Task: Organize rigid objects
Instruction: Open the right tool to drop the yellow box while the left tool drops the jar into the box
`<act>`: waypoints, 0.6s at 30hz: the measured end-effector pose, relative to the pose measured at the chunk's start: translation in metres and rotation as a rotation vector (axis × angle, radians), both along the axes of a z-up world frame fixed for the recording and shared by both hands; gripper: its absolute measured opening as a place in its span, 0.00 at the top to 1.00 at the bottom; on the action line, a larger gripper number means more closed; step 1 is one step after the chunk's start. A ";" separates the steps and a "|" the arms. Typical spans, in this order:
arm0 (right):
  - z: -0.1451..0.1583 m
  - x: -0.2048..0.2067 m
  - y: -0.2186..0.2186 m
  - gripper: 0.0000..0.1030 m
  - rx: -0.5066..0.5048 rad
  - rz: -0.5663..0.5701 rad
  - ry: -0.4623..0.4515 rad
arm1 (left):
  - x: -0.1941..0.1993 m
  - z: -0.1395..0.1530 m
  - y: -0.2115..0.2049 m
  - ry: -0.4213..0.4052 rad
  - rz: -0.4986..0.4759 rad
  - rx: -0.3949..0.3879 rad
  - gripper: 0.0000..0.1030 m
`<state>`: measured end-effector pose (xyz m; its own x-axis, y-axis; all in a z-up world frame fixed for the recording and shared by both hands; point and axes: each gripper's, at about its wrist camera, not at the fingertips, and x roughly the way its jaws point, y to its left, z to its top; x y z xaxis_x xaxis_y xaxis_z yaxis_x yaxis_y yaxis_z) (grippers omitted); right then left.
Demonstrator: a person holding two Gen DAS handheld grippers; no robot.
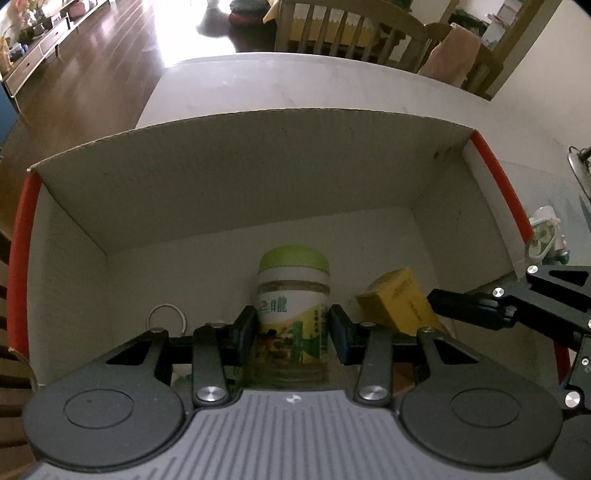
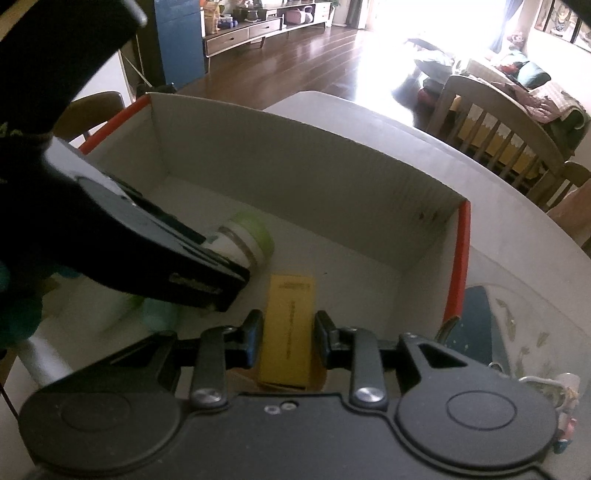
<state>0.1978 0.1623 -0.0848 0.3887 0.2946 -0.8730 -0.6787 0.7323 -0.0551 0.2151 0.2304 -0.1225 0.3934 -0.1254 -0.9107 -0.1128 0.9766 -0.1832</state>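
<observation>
An open cardboard box (image 1: 240, 155) with red edges stands on a white table. My left gripper (image 1: 292, 332) is inside it, with its fingers on both sides of a jar with a green lid (image 1: 293, 295). My right gripper (image 2: 286, 341) is also inside the box (image 2: 295, 162), with its fingers against both sides of a yellow carton (image 2: 288, 332). In the left wrist view the yellow carton (image 1: 400, 299) sits right of the jar, with the right gripper's finger (image 1: 465, 306) at it. In the right wrist view the jar (image 2: 251, 236) shows behind the left gripper's body.
A white ring (image 1: 166, 315) lies on the box floor left of the jar. A dark blue flat object (image 2: 476, 325) and a small figurine (image 2: 565, 406) sit on the table right of the box. Wooden chairs (image 1: 351, 33) stand beyond the table.
</observation>
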 end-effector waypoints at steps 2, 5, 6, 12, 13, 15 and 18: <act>0.001 -0.003 -0.001 0.69 0.002 0.000 -0.001 | -0.001 0.001 0.002 0.004 0.006 0.000 0.60; 0.005 -0.006 -0.003 0.68 0.007 -0.001 -0.009 | -0.001 0.006 0.000 -0.016 0.010 0.007 0.58; 0.007 -0.008 -0.004 0.67 0.012 0.000 -0.009 | -0.001 0.009 0.001 -0.022 0.012 0.004 0.55; 0.020 -0.019 -0.008 0.64 0.032 0.001 -0.024 | -0.011 0.026 -0.002 -0.056 -0.003 0.002 0.53; 0.022 -0.021 -0.009 0.63 0.036 0.001 -0.025 | -0.014 0.029 -0.003 -0.064 -0.006 0.003 0.53; 0.028 -0.026 -0.011 0.62 0.044 0.002 -0.031 | -0.018 0.035 -0.003 -0.079 -0.007 0.007 0.53; 0.036 -0.034 -0.015 0.60 0.063 0.006 -0.037 | -0.028 0.048 -0.001 -0.113 0.001 0.011 0.53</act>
<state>0.1636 0.1474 -0.0486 0.4183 0.3506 -0.8379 -0.6816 0.7309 -0.0344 0.1874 0.2295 -0.0745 0.4939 -0.1152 -0.8619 -0.0925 0.9786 -0.1838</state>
